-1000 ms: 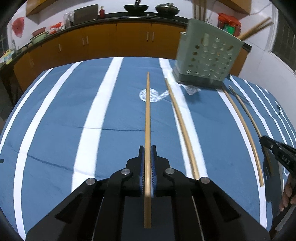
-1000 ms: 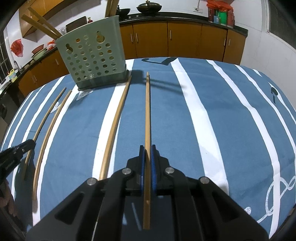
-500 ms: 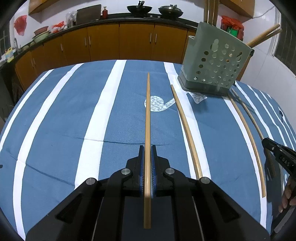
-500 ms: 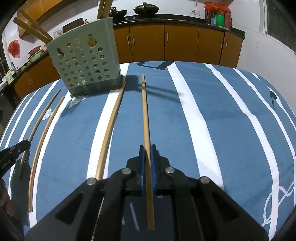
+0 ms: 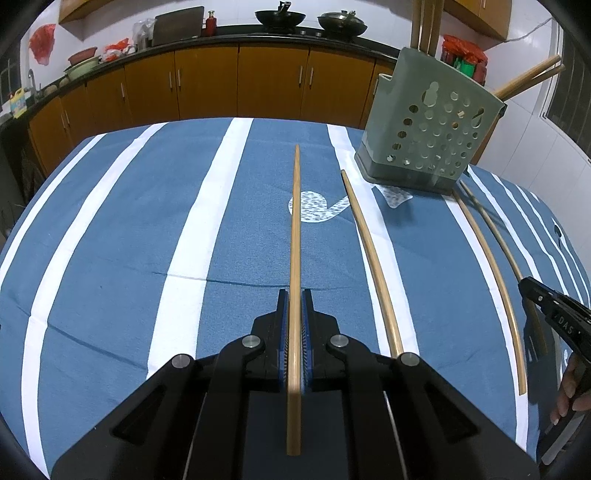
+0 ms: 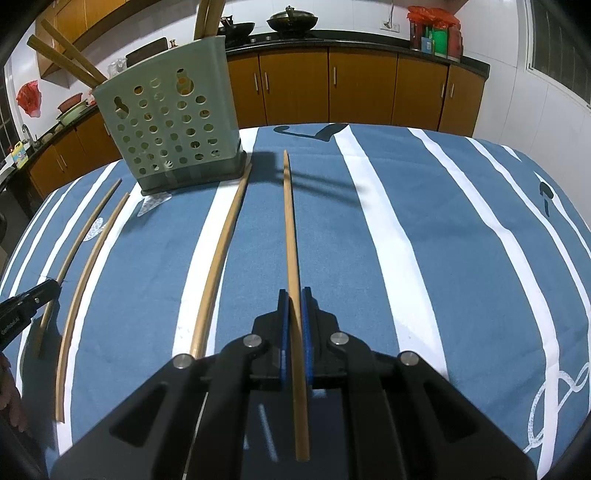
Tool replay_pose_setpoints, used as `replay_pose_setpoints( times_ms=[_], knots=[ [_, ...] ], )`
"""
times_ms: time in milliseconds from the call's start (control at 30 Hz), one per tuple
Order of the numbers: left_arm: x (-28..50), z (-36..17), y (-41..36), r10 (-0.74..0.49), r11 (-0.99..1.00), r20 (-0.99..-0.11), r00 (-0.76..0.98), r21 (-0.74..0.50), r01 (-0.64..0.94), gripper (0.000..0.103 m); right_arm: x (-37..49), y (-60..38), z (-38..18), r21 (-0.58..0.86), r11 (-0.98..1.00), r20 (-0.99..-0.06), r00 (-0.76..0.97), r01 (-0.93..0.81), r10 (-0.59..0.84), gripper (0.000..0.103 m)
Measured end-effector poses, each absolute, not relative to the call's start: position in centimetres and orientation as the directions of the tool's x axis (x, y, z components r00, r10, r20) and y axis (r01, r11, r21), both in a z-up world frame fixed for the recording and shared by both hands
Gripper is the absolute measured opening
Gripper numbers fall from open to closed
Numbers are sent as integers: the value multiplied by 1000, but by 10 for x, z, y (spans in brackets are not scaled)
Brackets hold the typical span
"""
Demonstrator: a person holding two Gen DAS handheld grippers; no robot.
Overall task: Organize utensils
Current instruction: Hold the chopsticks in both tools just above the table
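My left gripper (image 5: 294,295) is shut on a long wooden chopstick (image 5: 295,221) that juts straight ahead over the blue striped cloth (image 5: 129,258). A green perforated utensil holder (image 5: 432,136) stands at the far right with several sticks in it. Three loose chopsticks lie on the cloth, one (image 5: 369,251) just to the right and two (image 5: 487,266) further right. My right gripper (image 6: 294,295) is shut on another chopstick (image 6: 290,221), slightly slanted. In that view the holder (image 6: 170,125) is far left, with one loose chopstick (image 6: 221,254) beside me and two (image 6: 88,258) further left.
Each gripper shows at the other view's edge: the right one (image 5: 554,314) with a hand (image 5: 569,391) below it, the left one (image 6: 26,306). Brown kitchen cabinets (image 5: 240,85) and a counter with woks (image 5: 280,16) run behind the table. The cloth falls away at the far edge.
Both views have shifted a little, and the holder sits slightly lower in each. The chopstick in the right gripper now slants a bit to the left. Both grips are unchanged.
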State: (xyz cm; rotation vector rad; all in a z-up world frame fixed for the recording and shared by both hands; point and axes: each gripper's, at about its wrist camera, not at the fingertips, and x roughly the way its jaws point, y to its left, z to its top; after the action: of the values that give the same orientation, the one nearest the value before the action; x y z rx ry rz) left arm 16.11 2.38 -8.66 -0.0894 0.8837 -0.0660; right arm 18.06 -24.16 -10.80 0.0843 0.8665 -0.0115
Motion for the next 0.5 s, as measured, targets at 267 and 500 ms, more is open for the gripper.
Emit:
replay_pose_setpoints(
  times_ms=[267,500],
  knots=[
    [161,-87,24,-101,993,-768,633,-113,21,8,180,-241,-108,68,997,-762,647,45,22,9],
    [153,-86,19,-92,996,-772,629,-78,51,8,179,-241,-108,66,997,-762,647,44,22,9]
  ],
)
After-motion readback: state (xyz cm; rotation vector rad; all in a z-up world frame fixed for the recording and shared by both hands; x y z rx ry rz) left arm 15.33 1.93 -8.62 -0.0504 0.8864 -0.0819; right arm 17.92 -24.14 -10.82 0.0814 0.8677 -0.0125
